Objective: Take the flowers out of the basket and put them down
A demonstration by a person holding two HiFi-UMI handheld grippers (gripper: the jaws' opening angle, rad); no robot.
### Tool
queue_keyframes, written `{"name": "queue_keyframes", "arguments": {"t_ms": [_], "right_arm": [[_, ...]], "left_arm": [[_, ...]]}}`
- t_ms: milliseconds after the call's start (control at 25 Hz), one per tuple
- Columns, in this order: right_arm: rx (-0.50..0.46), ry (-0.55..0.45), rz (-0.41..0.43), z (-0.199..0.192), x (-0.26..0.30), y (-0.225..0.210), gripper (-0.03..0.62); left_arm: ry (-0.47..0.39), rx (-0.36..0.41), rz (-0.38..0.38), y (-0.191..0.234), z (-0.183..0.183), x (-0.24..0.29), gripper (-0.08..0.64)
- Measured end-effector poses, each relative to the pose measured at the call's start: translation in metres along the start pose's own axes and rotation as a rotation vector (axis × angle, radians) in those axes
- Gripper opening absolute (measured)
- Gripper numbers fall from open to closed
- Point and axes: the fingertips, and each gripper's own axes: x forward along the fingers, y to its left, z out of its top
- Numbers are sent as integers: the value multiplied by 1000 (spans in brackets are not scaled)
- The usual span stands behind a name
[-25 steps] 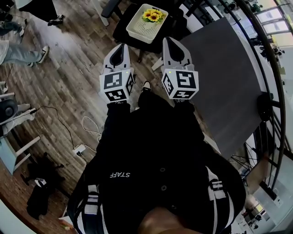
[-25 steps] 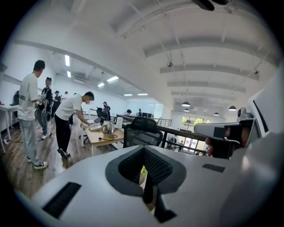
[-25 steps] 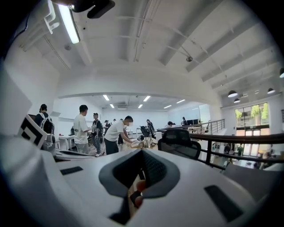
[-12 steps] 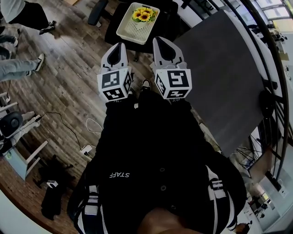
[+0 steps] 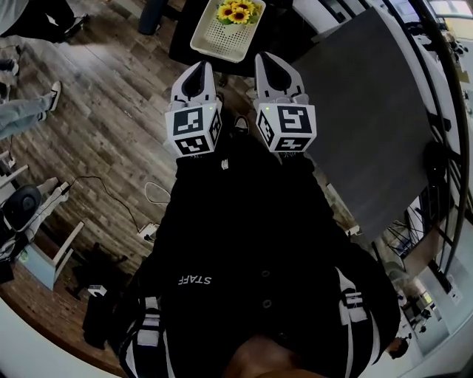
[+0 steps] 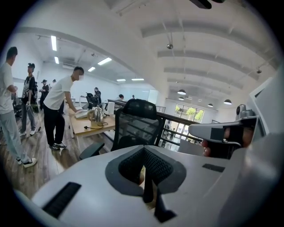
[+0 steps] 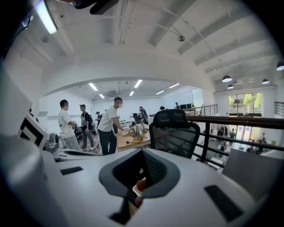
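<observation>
Head view: the basket (image 5: pixel 220 37) sits nearer than a second ago, at twelve o'clock of both grippers, with the flowers (image 5: pixel 237 11) inside it on the chair (image 5: pixel 182 46). We judge this the approach. Our left gripper (image 5: pixel 200 68) and right gripper (image 5: pixel 267 59) point forward, slightly down, side by side, jaws closed on nothing.

Two grippers (image 5: pixel 201 68) (image 5: pixel 265 59), one white basket (image 5: pixel 220 38), one bunch of yellow sunflowers (image 5: pixel 236 11).

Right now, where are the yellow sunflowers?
In the head view, top centre: the yellow sunflowers lie in the far end of the white perforated plastic basket, beyond the left gripper and right gripper.
</observation>
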Motion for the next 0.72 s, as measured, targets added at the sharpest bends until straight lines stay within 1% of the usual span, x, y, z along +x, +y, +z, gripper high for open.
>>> {"name": "queue_keyframes", "arguments": {"t_ms": [200, 360, 480, 720], "right_arm": [[-5, 39, -46, -15, 47, -2, 12], [27, 68, -68, -35, 81, -11, 12], [44, 90, -83, -58, 106, -23, 12], [82, 104, -129, -128, 175, -69, 12]], "left_arm": [[18, 35, -31, 31, 0, 54, -2], [51, 86, -64, 44, -16, 103, -2], [76, 107, -70, 50, -38, 139, -2], [108, 88, -85, 62, -101, 222, -2]]}}
